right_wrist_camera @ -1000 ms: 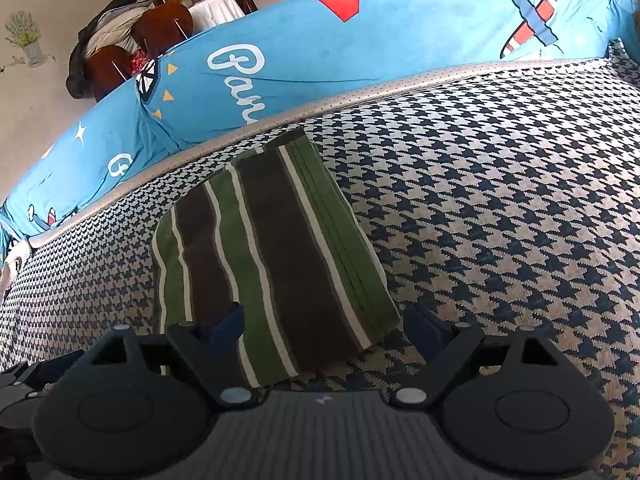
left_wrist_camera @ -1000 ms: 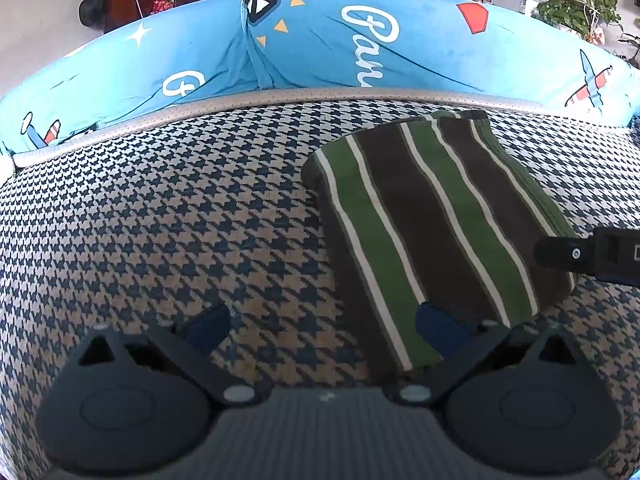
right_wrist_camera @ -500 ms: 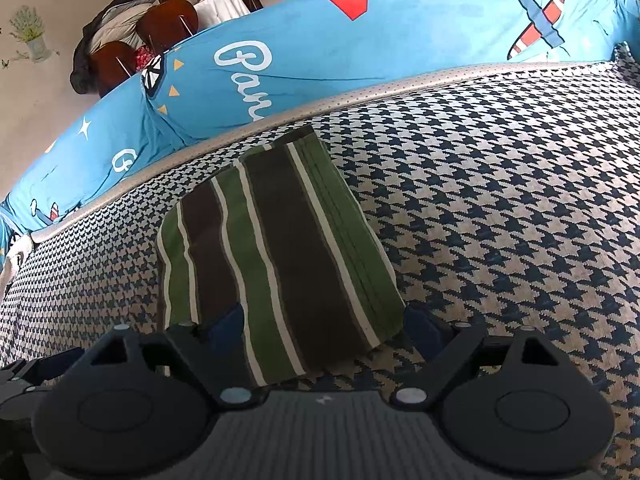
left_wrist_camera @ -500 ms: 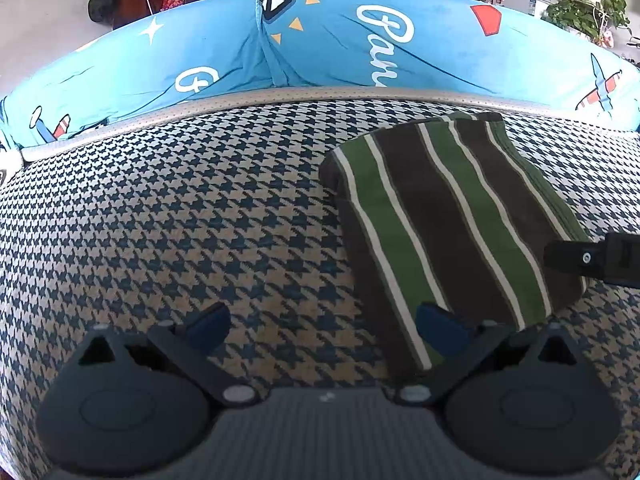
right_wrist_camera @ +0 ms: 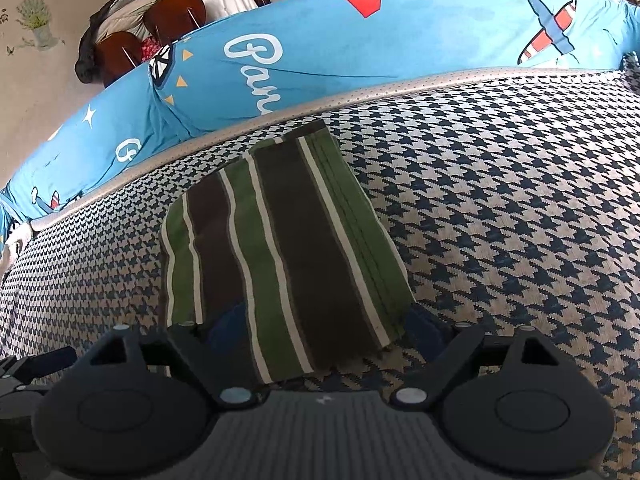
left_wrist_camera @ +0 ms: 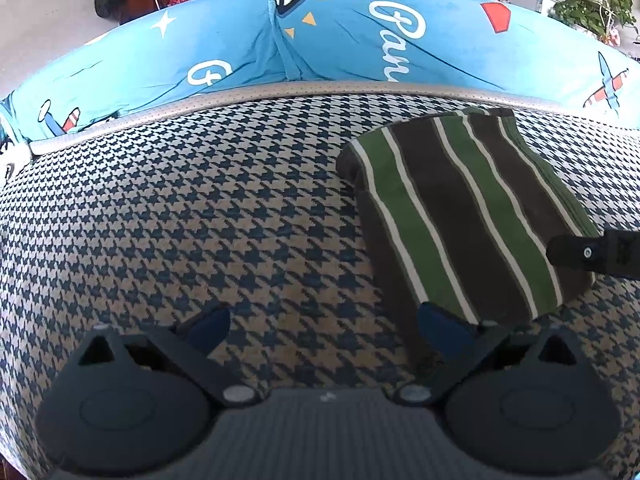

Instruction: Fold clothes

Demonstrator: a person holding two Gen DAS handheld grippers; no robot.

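tools spread wide beside a folded striped cloth

right tool [right_wrist_camera: 324,332] stands with its jaws wide apart and nothing pinched, straddling the near short edge of the folded green, brown and white striped cloth [right_wrist_camera: 280,256]. left tool [left_wrist_camera: 324,326] is likewise spread and empty, its right finger just at the cloth's near left corner. the cloth lies flat on the navy and beige houndstooth surface [left_wrist_camera: 180,220], its long axis running away from both tools toward the bright blue printed bolster [left_wrist_camera: 340,40]. the right hand looks nearer and squarer to it, so any further fold or lift probably starts there.
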